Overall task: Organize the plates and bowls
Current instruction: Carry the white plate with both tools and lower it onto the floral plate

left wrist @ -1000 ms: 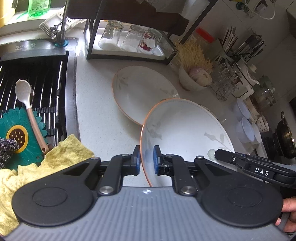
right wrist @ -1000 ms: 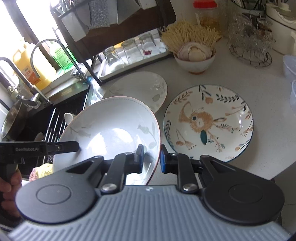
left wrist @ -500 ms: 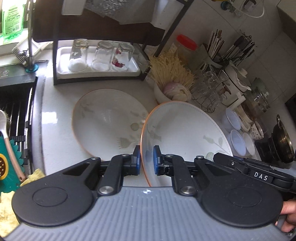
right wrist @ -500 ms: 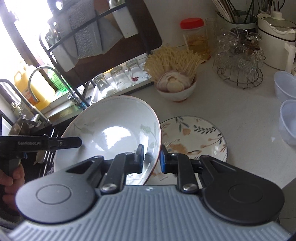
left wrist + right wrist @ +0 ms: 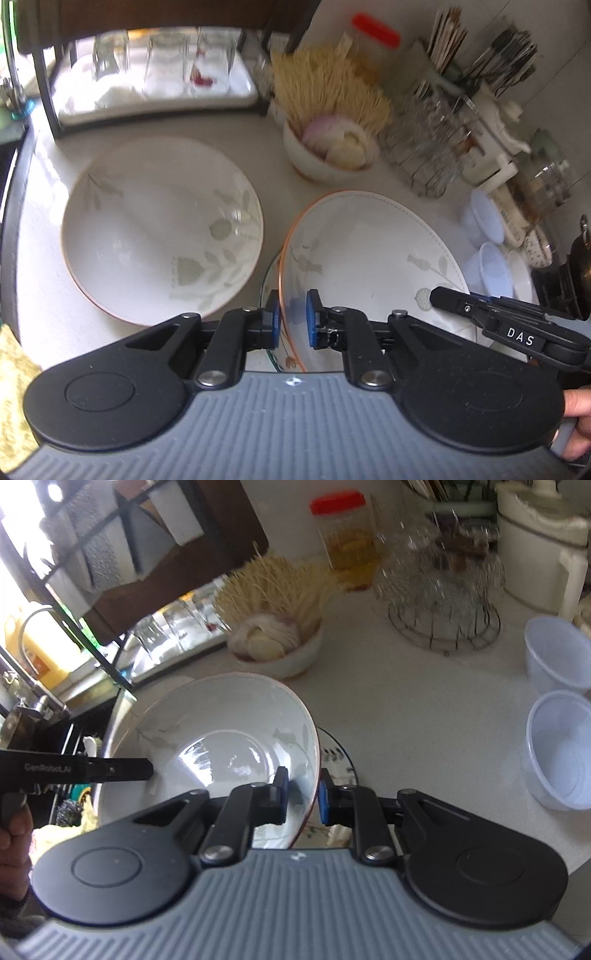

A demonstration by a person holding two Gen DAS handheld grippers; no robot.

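Both grippers hold one white leaf-patterned plate with an orange rim (image 5: pixel 369 258), also seen in the right wrist view (image 5: pixel 221 738). My left gripper (image 5: pixel 291 319) is shut on its left rim. My right gripper (image 5: pixel 303 794) is shut on its right rim. The plate hangs just above the floral plate (image 5: pixel 338 757), which is mostly hidden; a sliver of that plate's rim shows in the left wrist view (image 5: pixel 273 354). A second white leaf plate (image 5: pixel 159 229) lies flat on the counter (image 5: pixel 424 709) to the left.
A bowl of garlic with a noodle bundle (image 5: pixel 328 147) stands behind. A wire rack of glasses (image 5: pixel 443 602), a red-lidded jar (image 5: pixel 347 542) and two translucent plastic bowls (image 5: pixel 561 746) are on the right. A tray of upturned glasses (image 5: pixel 159 74) and the sink (image 5: pixel 55 738) are on the left.
Both grippers have carried the held plate rightward and down over the floral plate, which is now almost covered. The sink has slid out of the left wrist view.
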